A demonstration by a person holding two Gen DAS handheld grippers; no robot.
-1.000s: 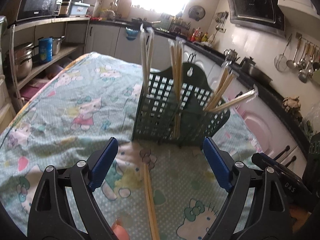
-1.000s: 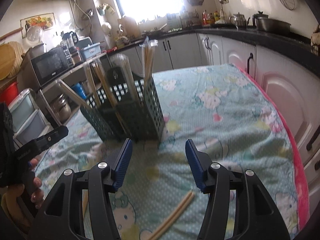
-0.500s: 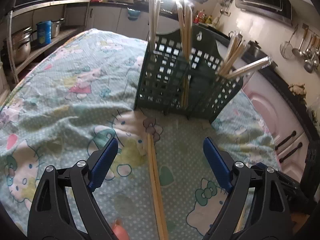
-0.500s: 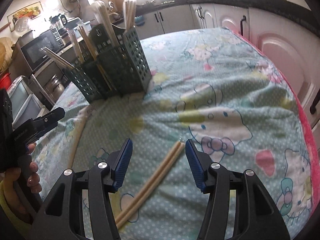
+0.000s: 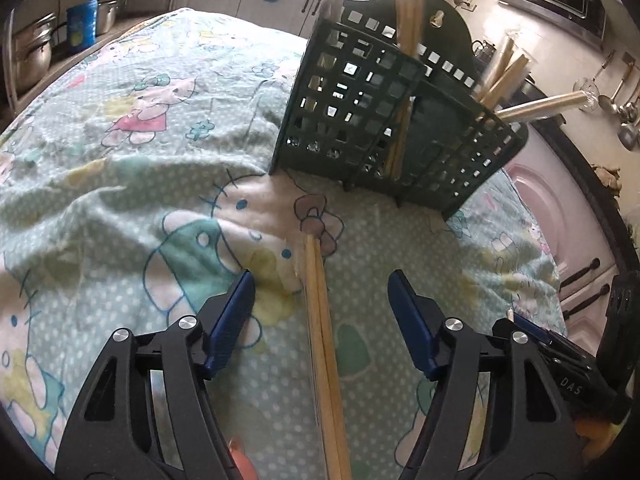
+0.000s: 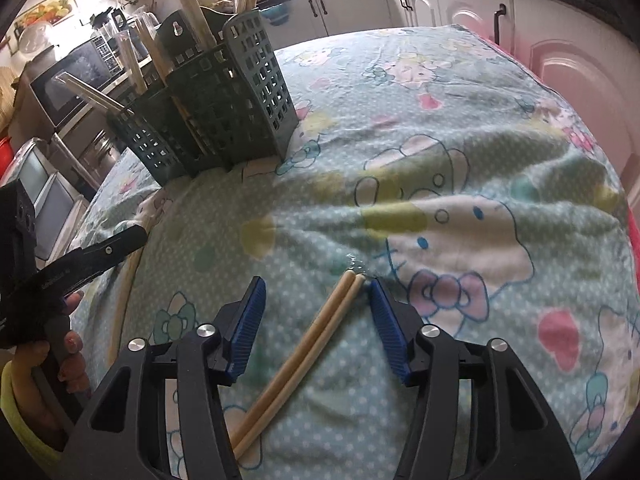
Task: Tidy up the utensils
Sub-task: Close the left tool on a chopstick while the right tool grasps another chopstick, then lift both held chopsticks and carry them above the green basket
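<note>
A pair of wooden chopsticks (image 5: 325, 340) lies on the cartoon-print cloth, running lengthwise between the blue pads of my left gripper (image 5: 321, 280). Those jaws are closing, and the pads stand clear of the sticks on both sides. A second, paler pair of chopsticks (image 6: 316, 332) lies slantwise between the pads of my right gripper (image 6: 317, 282). Its jaws are closing too, with the sticks' far tips close beside the right pad and not pinched. The dark green slotted holder (image 5: 360, 120) (image 6: 224, 112) stands further back on the cloth with several chopsticks upright in it.
The left gripper (image 6: 92, 256) and the hand holding it show at the left edge of the right wrist view. A pink cabinet front (image 5: 560, 216) drops away past the table's right edge. Shelves with pots (image 5: 32, 56) stand far left, and a microwave (image 6: 80, 76) behind the holder.
Both grippers have come down toward the cloth and tipped further downward. Each now straddles its chopstick pair, and both sets of jaws stand narrower than before.
</note>
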